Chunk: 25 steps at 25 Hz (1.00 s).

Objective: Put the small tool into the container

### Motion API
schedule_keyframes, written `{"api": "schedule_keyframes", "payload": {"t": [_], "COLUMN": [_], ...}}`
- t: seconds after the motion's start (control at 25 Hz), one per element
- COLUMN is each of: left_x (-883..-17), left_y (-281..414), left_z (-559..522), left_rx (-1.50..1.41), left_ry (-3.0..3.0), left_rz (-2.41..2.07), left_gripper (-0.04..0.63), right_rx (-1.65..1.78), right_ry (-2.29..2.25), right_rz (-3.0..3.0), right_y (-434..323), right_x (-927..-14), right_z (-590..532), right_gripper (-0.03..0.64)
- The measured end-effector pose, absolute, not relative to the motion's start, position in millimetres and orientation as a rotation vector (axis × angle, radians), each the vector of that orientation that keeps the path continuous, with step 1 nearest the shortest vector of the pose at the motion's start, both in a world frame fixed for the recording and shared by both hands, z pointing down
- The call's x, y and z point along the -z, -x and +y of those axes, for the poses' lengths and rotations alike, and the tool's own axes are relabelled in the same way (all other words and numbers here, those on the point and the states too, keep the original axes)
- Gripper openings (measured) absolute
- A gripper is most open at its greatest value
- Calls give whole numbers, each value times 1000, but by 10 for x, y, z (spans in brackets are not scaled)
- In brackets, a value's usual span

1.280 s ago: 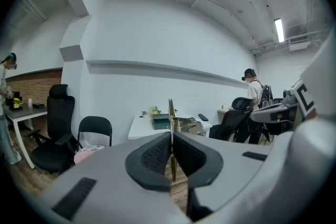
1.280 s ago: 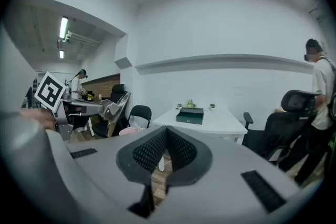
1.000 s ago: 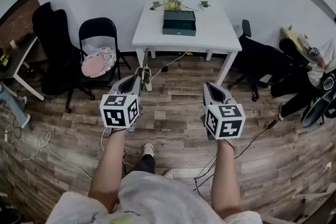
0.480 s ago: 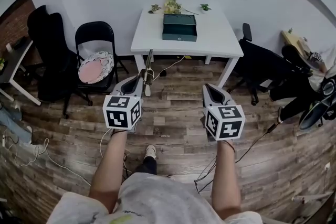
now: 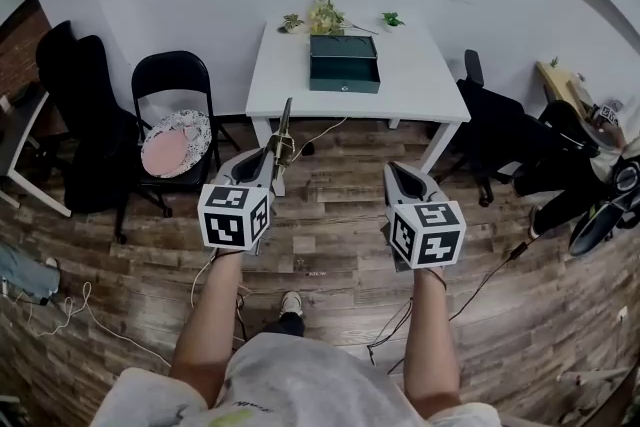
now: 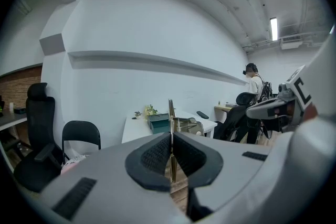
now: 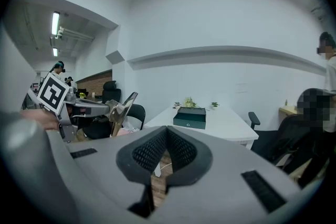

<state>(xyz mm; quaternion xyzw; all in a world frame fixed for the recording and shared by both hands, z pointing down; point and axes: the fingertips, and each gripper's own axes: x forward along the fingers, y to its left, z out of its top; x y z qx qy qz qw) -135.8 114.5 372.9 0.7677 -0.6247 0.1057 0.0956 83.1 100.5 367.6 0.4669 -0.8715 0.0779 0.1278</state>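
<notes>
L gripper (image 5: 266, 155) is clamped on the small tool (image 5: 284, 127) at its lower part, I judge for carrying it to the table. The tool's long axis is nearly upright, w/ free end up and toward the white table (image 5: 285, 80). The green container (image 5: 344, 65) sits there, looks closed, well apart from the tool. R gripper (image 5: 400, 169) has jaws together w/ nothing between, prob. free for the lid.

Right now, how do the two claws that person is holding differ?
The left claw is shut on the small tool, a thin brass piece sticking up past it; the right claw is shut on nothing. The left claw's marker cube bears a different pattern from the right claw's. Both are grey and point toward the white table.
</notes>
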Motion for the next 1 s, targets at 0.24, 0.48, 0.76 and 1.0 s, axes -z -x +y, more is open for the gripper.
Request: {"api": "schedule_keyframes", "payload": {"t": [0.24, 0.48, 0.76, 1.0], "left_x": [-3779, -3810, -3885, -3881], "left_y": [1588, 1830, 2066, 2207], "left_z": [782, 519, 275, 47], "left_rx": [-323, -323, -330, -329], "left_ry": [-2279, -2289, -2293, -2311], "left_rz": [-1818, -1791, -1757, -1729], "left_gripper": [11, 11, 11, 11], "right_rx": [-236, -245, -253, -246], "right_ry": [-1366, -1371, -1371, -1374], "right_rz": [-2507, -2486, -2458, -2438], "right_y": [-592, -331, -67, 119], "right_x": [-3703, -3718, -3770, -3752], "right_z": [667, 431, 210, 16], "right_gripper": [5, 5, 5, 5]}}
